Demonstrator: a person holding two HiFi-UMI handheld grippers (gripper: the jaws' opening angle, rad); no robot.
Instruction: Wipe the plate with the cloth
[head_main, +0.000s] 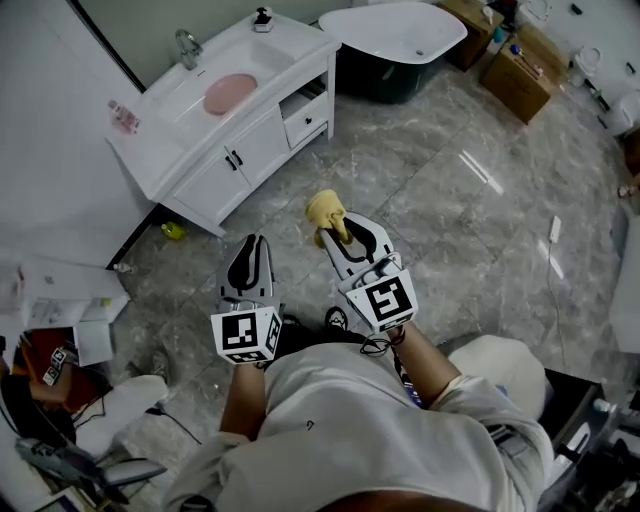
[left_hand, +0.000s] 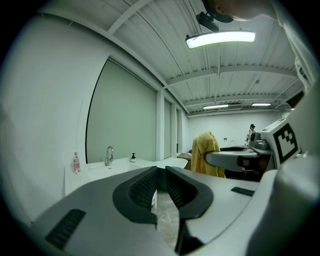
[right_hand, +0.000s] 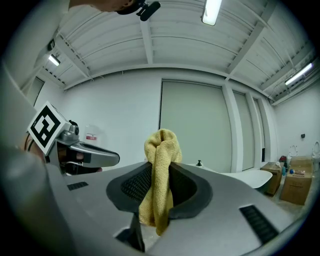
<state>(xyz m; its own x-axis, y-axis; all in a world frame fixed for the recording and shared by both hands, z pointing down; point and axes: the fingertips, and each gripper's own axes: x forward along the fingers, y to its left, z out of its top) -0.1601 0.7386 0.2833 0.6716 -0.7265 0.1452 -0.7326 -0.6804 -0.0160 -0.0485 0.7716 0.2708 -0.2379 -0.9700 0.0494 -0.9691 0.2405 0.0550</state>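
Note:
A pink plate (head_main: 231, 93) lies in the basin of the white vanity (head_main: 255, 140) at the far left. Both grippers hang over the marble floor, well short of the vanity. My right gripper (head_main: 335, 235) (right_hand: 159, 167) is shut on a bunched yellow cloth (head_main: 326, 212) (right_hand: 161, 150) that sticks up past its tips. To its left, slightly nearer me, my left gripper (head_main: 249, 250) (left_hand: 160, 171) has its jaws together and holds nothing. In the left gripper view the cloth (left_hand: 205, 152) and right gripper (left_hand: 235, 159) show at the right; the plate is hidden there.
On the vanity stand a faucet (head_main: 187, 47), a soap dispenser (head_main: 262, 17) and a pink bottle (head_main: 124, 117). A white bathtub (head_main: 395, 35) sits behind it, cardboard boxes (head_main: 520, 75) to the far right. Papers and clutter (head_main: 70, 320) lie at my left.

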